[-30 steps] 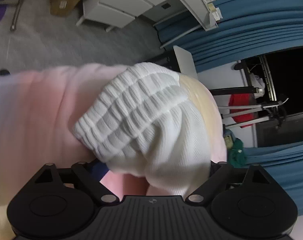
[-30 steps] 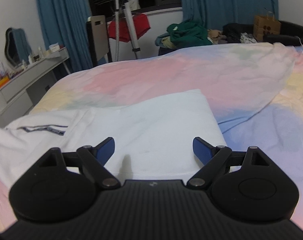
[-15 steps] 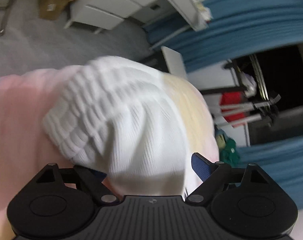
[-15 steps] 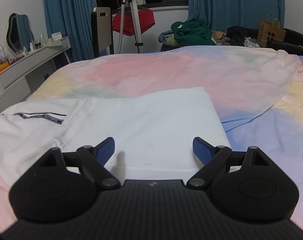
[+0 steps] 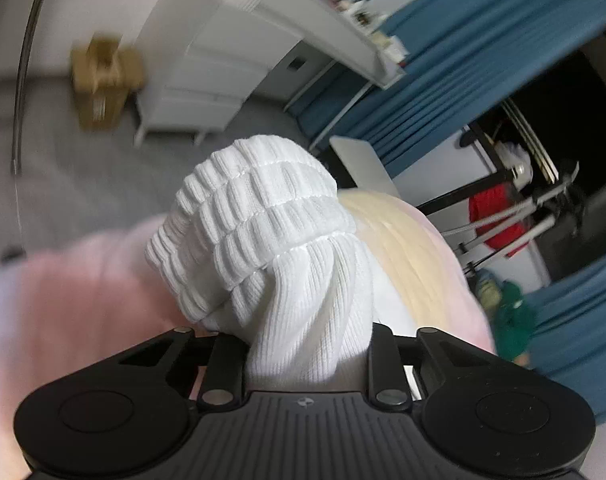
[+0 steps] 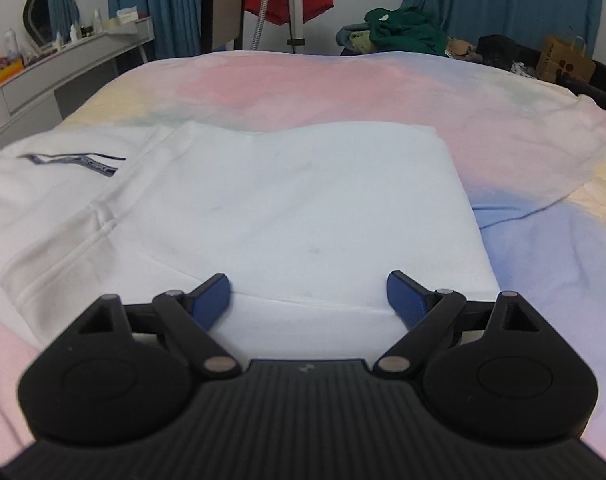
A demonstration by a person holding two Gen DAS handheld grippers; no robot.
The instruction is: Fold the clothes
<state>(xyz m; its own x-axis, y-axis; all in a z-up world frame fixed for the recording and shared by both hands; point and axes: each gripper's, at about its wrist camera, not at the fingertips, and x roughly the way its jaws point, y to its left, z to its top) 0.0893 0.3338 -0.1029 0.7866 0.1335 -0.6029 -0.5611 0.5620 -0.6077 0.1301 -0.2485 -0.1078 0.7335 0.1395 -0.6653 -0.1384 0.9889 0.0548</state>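
Left wrist view: left gripper (image 5: 307,354), jaws closing, ribbed white cuff (image 5: 263,232) bunched between them and pressed on both sides; cuff stands up above the pastel bedsheet (image 5: 75,300); no writing legible; behind, blurred, a white drawer unit (image 5: 207,80), a brown cardboard box (image 5: 103,84), blue curtains (image 5: 463,40), a red garment (image 5: 499,220) on a stand.

Right wrist view: right gripper (image 6: 307,300), blue pads wide apart, nothing gripped, just over the near edge of the white garment (image 6: 303,208), which lies partly folded flat on the bed; a dark printed band (image 6: 79,162) at its left, lettering too small to read; beyond, a mirror (image 6: 49,6), a green clothes pile (image 6: 403,30), a brown paper bag (image 6: 565,62) with dark dots.
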